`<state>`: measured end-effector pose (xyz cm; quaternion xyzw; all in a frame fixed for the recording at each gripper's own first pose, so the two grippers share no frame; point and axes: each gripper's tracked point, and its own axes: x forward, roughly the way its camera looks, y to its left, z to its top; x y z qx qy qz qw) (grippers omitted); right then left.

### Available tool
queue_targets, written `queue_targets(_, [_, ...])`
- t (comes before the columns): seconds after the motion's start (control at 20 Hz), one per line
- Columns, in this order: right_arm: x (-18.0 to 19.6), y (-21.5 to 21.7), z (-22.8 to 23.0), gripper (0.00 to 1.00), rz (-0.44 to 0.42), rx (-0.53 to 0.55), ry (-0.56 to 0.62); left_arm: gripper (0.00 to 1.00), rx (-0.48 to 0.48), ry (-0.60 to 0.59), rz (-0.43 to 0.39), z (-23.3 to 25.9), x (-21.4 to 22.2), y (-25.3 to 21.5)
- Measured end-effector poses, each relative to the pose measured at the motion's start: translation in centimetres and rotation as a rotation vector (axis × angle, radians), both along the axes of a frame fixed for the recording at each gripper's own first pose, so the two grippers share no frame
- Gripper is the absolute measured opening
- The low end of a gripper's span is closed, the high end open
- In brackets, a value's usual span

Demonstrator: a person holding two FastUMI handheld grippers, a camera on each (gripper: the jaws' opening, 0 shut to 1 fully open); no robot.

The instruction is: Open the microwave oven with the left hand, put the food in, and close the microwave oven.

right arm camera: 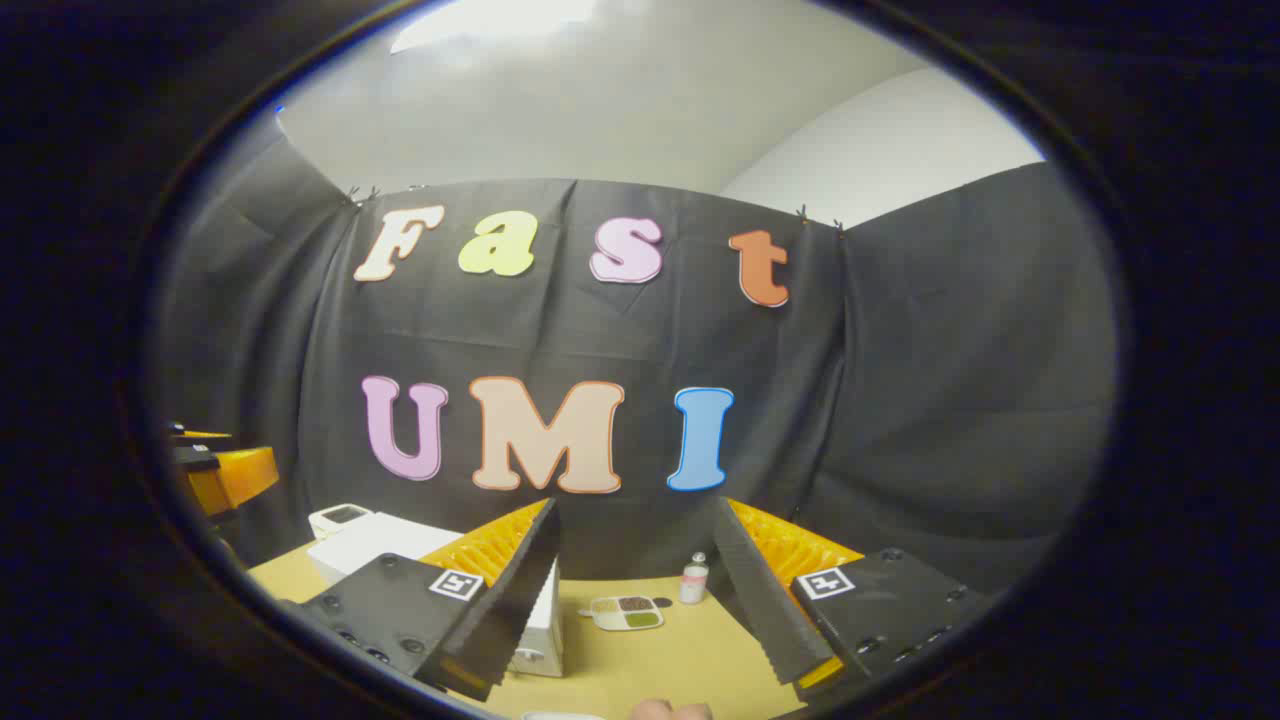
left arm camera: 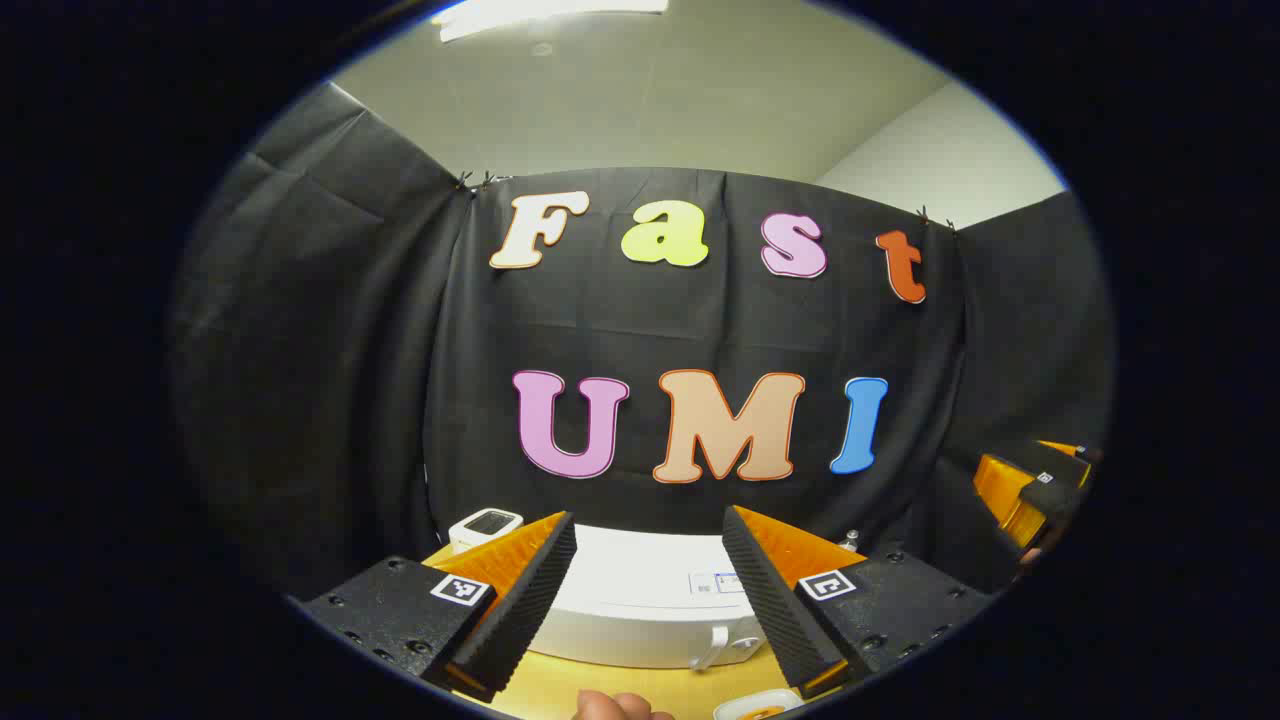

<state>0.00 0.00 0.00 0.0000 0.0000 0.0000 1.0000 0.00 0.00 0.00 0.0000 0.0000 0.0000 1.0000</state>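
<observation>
While both grippers hang high above the counter [right arm camera: 680, 650] and look at the booth wall, I judge the task not yet begun: the microwave oven [left arm camera: 640, 600] sits shut on the counter, straight ahead and below my left gripper [left arm camera: 648, 590], its door handle [left arm camera: 712, 645] low on the front, near that gripper's right finger. That lineup suits the left hand taking the door. Left jaws stand wide apart, holding nothing. My right gripper [right arm camera: 635, 590] is likewise spread wide and empty; in the right gripper view the oven lies off to its left, partly behind its left finger. Food: a small compartment tray [right arm camera: 627, 612] with dark and green portions rests on the counter, near a small bottle [right arm camera: 693, 580], between the right gripper's fingers in view but well below them, so handy for the right hand. A white dish [left arm camera: 760, 706] with something orange shows at the bottom of the left gripper view; I cannot tell what it is. A small white device [left arm camera: 486, 526] stands behind the oven.
</observation>
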Motion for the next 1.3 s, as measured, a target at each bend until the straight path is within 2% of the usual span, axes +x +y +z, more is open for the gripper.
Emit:
queue_targets(0.2, [0.7,-0.4,-0.9,0.96,0.015,0.001,0.025,0.99,0.014,0.017,-0.021,-0.4,0.3,-1.6])
queue_targets(0.25, [0.7,0.1,-1.4,0.96,0.03,-0.01,0.039,0.97,0.01,0.03,-0.031,-0.8,0.2,-2.1])
queue_targets(0.4, [0.6,0.5,-1.9,0.97,0.053,-0.044,0.048,0.99,0.022,0.037,-0.025,-0.9,0.1,-2.3])
queue_targets(0.5, [0.7,0.8,-2.2,0.96,0.067,-0.05,0.053,0.96,0.039,0.041,-0.019,-1.2,0.1,-2.4])
queue_targets(0.55, [0.6,0.8,-2.4,0.96,0.072,-0.048,0.057,0.99,0.041,0.045,-0.017,-1.4,-0.1,-2.4])
queue_targets(0.65, [0.6,0.6,-2.5,0.96,0.075,-0.047,0.062,0.97,0.042,0.056,-0.013,-1.9,-0.1,-2.6])
queue_targets(0.7, [0.6,0.5,-2.5,0.96,0.076,-0.045,0.061,0.99,0.043,0.064,-0.013,-2.3,-0.2,-2.7])
queue_targets(0.75, [0.5,0.4,-2.6,0.97,0.076,-0.044,0.06,0.97,0.043,0.067,-0.012,-2.5,-0.3,-2.8])
queue_targets(0.8, [0.4,0.3,-2.6,0.97,0.077,-0.044,0.06,0.99,0.044,0.072,-0.011,-2.7,-0.6,-2.9])
queue_targets(0.95, [0.1,0.1,-2.9,0.97,0.082,-0.036,0.06,0.97,0.041,0.084,-0.014,-3.2,-0.7,-3.3])
queue_targets(1.3, [-0.4,-0.4,-2.3,0.96,0.103,-0.031,0.022,0.99,0.08,0.062,-0.022,-3.8,-0.9,-4.4])
